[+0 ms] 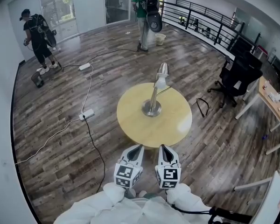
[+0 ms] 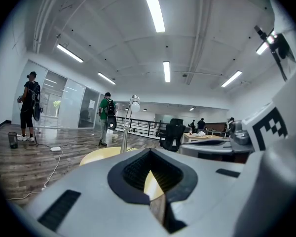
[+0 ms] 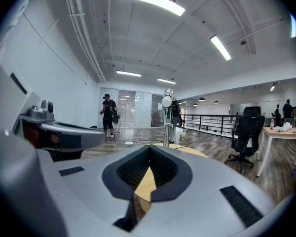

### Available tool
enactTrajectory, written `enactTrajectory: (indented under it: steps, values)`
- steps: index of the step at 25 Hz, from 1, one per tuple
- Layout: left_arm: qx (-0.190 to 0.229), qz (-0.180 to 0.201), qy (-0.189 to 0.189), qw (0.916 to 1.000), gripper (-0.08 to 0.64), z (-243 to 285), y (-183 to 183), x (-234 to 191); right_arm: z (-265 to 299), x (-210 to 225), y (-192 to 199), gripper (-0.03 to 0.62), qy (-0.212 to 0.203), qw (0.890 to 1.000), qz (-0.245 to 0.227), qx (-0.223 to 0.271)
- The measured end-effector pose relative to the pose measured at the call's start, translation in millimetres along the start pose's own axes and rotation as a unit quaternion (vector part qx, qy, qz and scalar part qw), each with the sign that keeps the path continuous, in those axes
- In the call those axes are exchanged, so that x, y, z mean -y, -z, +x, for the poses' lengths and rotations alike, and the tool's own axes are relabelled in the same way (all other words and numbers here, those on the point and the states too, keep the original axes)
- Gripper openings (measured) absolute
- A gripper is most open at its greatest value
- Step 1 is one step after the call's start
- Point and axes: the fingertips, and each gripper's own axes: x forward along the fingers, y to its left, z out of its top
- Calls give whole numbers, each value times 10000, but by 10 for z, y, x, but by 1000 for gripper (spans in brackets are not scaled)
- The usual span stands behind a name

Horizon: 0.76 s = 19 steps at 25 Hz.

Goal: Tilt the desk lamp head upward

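Both tools are hovering side by side just off the near edge of the round yellow counter [image 1: 135, 122], well short of anything on it: the left hand-held gripper [image 1: 137, 149] is pointing at the counter with its jaws pressed together and pinching nothing, and its own view is showing the left hand-held gripper [image 2: 150, 181] with only a sliver of yellow top visible past the closed tips. Beside it, the right hand-held gripper [image 1: 164, 149] is sitting just as close to the counter's near edge, and the right hand-held gripper [image 3: 147, 177] is likewise showing jaws drawn together with nothing between them. White sleeves [image 1: 130, 206] are reaching in behind both tools, on the near side of the counter. At the counter's centre the desk lamp [image 1: 153, 99] is standing on its round metal base [image 1: 151, 109], its pole rising upright, and the lamp head [image 1: 163, 71] is sitting at the top of the pole over the counter's far half; neither tool is touching it. From the left gripper view the desk lamp [image 2: 125, 132] is appearing just left of centre with its pale round lamp head [image 2: 134, 100] facing the camera, and from the right gripper view the desk lamp [image 3: 166, 130] is appearing almost dead ahead. On the wooden floor left of the counter a power strip [image 1: 87, 113] is lying with its cable trailing away. Right of the counter a black office chair [image 1: 238, 76] is standing. Beyond the counter's far side a person in green [image 1: 144, 13] is standing, and far off to the counter's left a person in black [image 1: 37, 36] is walking.
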Motion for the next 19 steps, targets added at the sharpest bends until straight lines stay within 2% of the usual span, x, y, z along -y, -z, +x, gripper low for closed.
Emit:
enactTrajectory:
  steps: [19]
  values:
    - [-80, 86, 105, 9999, 2, -114, 71, 117, -170, -49, -2, 13, 29, 9999, -86, 88]
